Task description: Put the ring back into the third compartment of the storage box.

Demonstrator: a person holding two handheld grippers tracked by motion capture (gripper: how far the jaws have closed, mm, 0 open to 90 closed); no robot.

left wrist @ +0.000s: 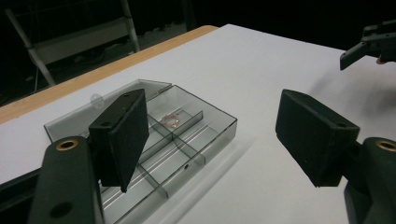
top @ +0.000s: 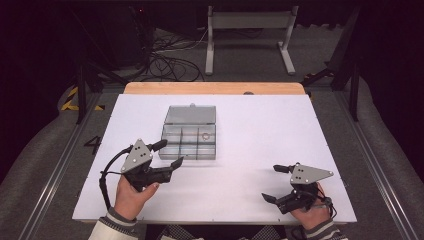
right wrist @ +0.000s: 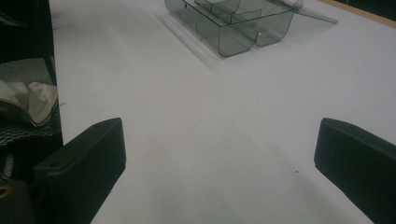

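Observation:
A clear grey compartment box (top: pixel 189 140) lies mid-table, its lid (top: pixel 191 114) folded flat behind it. A small ring (top: pixel 205 135) rests in a far right compartment; in the left gripper view the ring (left wrist: pixel 172 120) lies just past the left jaw. My left gripper (top: pixel 170 153) hovers at the box's (left wrist: pixel 187 149) near left corner, open, nothing between its jaws (left wrist: pixel 210 135). My right gripper (top: pixel 272 183) rests open near the table's front right, well away from the box (right wrist: pixel 233 23), with bare table between its jaws (right wrist: pixel 219 163).
The white table top (top: pixel 260 130) has a wooden strip (top: pixel 215 88) along its far edge. A metal stand (top: pixel 247 35) and cables (top: pixel 170 60) are on the floor beyond. The right gripper's tip (left wrist: pixel 369 44) shows far off in the left gripper view.

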